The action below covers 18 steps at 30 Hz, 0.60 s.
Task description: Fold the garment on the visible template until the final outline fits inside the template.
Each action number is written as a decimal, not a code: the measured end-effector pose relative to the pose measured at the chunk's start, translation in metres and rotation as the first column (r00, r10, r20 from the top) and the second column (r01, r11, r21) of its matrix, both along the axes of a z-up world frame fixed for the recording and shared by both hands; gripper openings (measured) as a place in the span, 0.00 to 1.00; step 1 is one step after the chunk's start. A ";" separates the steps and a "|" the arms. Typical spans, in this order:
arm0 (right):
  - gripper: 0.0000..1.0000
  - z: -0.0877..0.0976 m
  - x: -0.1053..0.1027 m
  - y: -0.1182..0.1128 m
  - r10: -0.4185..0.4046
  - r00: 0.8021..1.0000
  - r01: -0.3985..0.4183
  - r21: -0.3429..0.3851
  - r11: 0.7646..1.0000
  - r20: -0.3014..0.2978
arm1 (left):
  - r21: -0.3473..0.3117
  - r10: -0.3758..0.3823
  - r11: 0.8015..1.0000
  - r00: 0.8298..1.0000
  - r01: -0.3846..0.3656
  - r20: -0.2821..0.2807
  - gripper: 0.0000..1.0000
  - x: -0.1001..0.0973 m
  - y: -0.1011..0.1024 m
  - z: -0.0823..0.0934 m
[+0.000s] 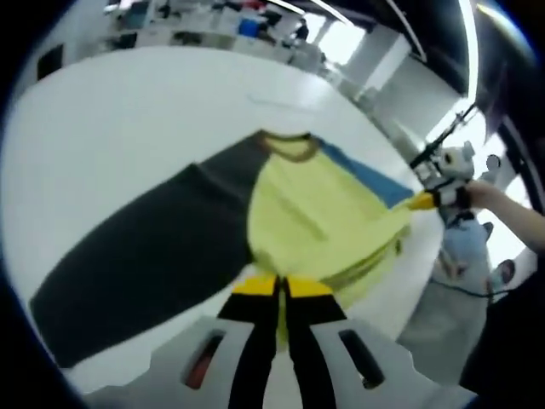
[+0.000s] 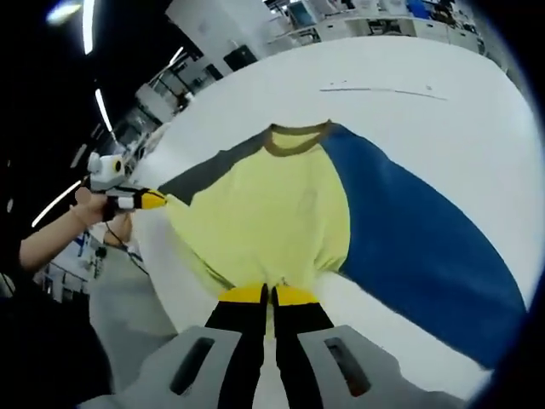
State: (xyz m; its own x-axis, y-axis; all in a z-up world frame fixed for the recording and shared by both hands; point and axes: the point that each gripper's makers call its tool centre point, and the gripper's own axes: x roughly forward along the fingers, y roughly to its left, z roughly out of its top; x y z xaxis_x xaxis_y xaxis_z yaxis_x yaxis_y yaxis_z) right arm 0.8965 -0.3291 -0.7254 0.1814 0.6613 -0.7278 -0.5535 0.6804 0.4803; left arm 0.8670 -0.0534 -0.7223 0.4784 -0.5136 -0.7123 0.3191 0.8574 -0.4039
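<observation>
Left gripper [image 1: 282, 286], bottom centre of the left gripper view: yellow-tipped jaws are pressing together, clenched on the lower edge of the garment [image 1: 315, 217]. Yellow cloth is bunching into folds right at the tips.

Right gripper [image 2: 268, 295], bottom centre of the right gripper view: jaws likewise closed tight, pinching the yellow hem of the garment [image 2: 272, 213], with creases gathering toward the tips.

The garment is lying spread across the white table [image 1: 128, 119], middle of both frames. Body panel is yellow, collar band is olive-brown at the top. In the left gripper view a dark grey sleeve [image 1: 145, 256] is stretching toward the lower left and a strip of blue sleeve [image 1: 366, 175] is showing on the right of the body. In the right gripper view the blue sleeve [image 2: 426, 239] is running broad toward the lower right and the grey sleeve [image 2: 209, 170] is narrowing toward the left.

At the right edge of the left gripper view the other gripper is showing, held in a hand [image 1: 485, 194], its yellow tip touching the garment's edge. At the left edge of the right gripper view a hand [image 2: 98, 209] is holding the other gripper, its tip at the garment's corner.

A faint line [image 2: 375, 89] is marking the table beyond the collar. Shelving and clutter [image 1: 213, 21] are blurring along the top of the left gripper view.
</observation>
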 end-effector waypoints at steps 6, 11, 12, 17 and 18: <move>0.03 -0.022 0.014 0.000 -0.047 0.998 0.046 -0.027 0.999 -0.037 | 0.026 0.029 0.999 0.999 -0.029 -0.021 0.00 0.014 0.000 -0.017; 0.03 -0.035 0.018 -0.002 -0.075 0.996 0.073 -0.048 0.996 -0.043 | 0.056 0.037 0.998 0.998 -0.035 -0.044 0.00 0.023 0.001 -0.035; 0.03 -0.038 0.019 -0.003 -0.080 0.996 0.077 -0.052 0.996 -0.042 | 0.059 0.037 0.998 0.998 -0.034 -0.047 0.00 0.024 0.001 -0.037; 0.03 -0.044 0.018 -0.004 -0.095 0.995 0.093 -0.064 0.994 -0.040 | 0.081 0.026 0.996 0.998 -0.021 -0.061 0.00 0.028 0.004 -0.050; 0.03 -0.045 0.018 -0.004 -0.097 0.994 0.094 -0.066 0.993 -0.041 | 0.082 0.026 0.996 0.998 -0.020 -0.065 0.00 0.029 0.005 -0.051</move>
State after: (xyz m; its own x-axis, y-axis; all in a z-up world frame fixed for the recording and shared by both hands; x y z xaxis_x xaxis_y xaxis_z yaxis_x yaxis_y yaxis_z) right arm 0.9140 -0.3335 -0.7699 0.2084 0.5945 -0.7766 -0.4635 0.7592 0.4569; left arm 0.8960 -0.0486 -0.7729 0.4402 -0.4425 -0.7813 0.2740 0.8948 -0.3524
